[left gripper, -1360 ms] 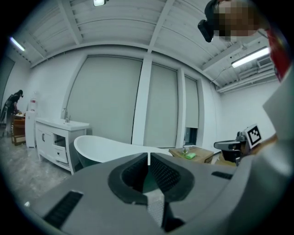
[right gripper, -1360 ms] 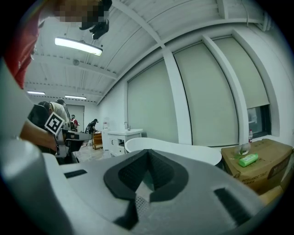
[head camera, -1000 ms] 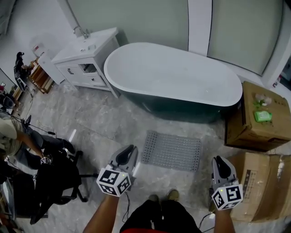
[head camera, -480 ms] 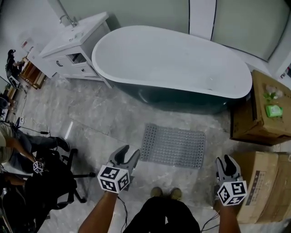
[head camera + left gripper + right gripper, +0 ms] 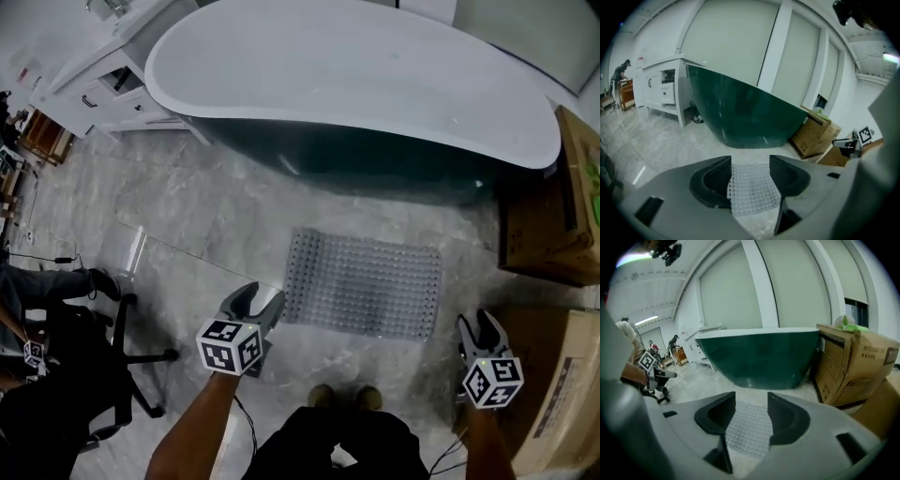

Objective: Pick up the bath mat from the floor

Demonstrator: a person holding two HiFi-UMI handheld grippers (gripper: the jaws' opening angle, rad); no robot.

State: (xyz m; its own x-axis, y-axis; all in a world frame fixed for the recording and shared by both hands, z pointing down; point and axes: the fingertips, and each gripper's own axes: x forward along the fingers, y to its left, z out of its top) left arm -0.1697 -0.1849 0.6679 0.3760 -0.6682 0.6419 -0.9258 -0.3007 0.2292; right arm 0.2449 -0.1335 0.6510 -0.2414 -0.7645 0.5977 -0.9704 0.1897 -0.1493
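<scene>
In the head view the bath mat (image 5: 363,284), a pale, studded, rubbery rectangle, was seen flat on the marbled floor (image 5: 187,225) before the glossy bathtub (image 5: 356,84), unlifted, with the left gripper (image 5: 255,302) and right gripper (image 5: 484,323) near its front edge. In the left gripper view the jaws, just opened wider, were shown apart and empty, the mat beyond them; in the right gripper view the same was shown; grasp and lift were judged outstanding.
</scene>
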